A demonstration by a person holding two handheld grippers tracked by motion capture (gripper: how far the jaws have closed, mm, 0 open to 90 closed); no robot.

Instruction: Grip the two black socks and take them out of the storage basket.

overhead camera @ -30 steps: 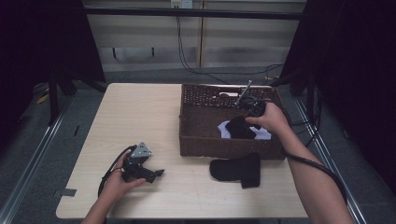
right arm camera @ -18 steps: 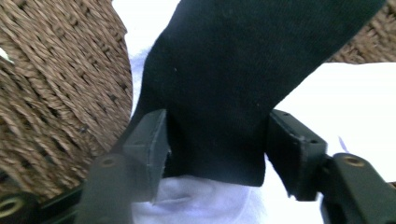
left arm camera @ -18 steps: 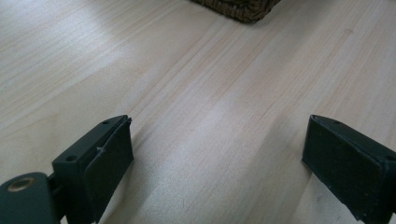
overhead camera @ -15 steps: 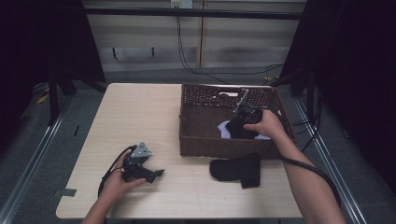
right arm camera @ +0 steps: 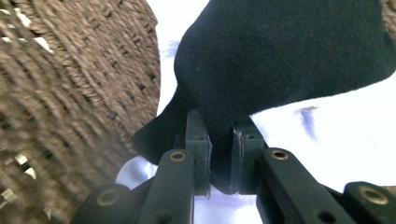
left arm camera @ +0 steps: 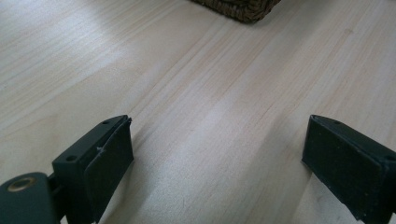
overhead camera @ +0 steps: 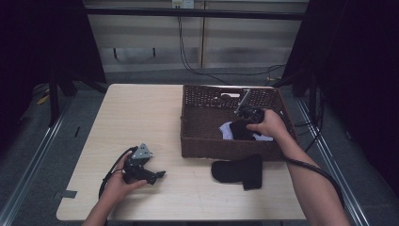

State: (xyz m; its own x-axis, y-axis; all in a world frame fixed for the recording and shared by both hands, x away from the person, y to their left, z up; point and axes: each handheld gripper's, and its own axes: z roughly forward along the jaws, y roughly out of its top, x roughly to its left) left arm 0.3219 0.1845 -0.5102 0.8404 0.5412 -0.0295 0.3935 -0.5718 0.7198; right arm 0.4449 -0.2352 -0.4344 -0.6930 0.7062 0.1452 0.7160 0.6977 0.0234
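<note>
The right gripper (overhead camera: pixel 245 123) is held inside the wicker basket (overhead camera: pixel 207 141) by the right hand (overhead camera: pixel 269 125), whose forearm reaches up from the lower right edge of the high view with the wrist bent over the basket's near wall. Its jaws have just been closing and are now clamped on a fold of a dark sock (right arm camera: pixel 280 56), which lies in the basket on top of a white cloth (right arm camera: pixel 345 135), close to the woven wall. A second dark sock (overhead camera: pixel 237 170) lies on the table (overhead camera: pixel 141 113) just in front of the basket. The left gripper (left arm camera: pixel 217 154) is rested low on the table by the left hand (overhead camera: pixel 117 186), well apart from the basket, its jaws spread wide over bare wood with nothing between them.
</note>
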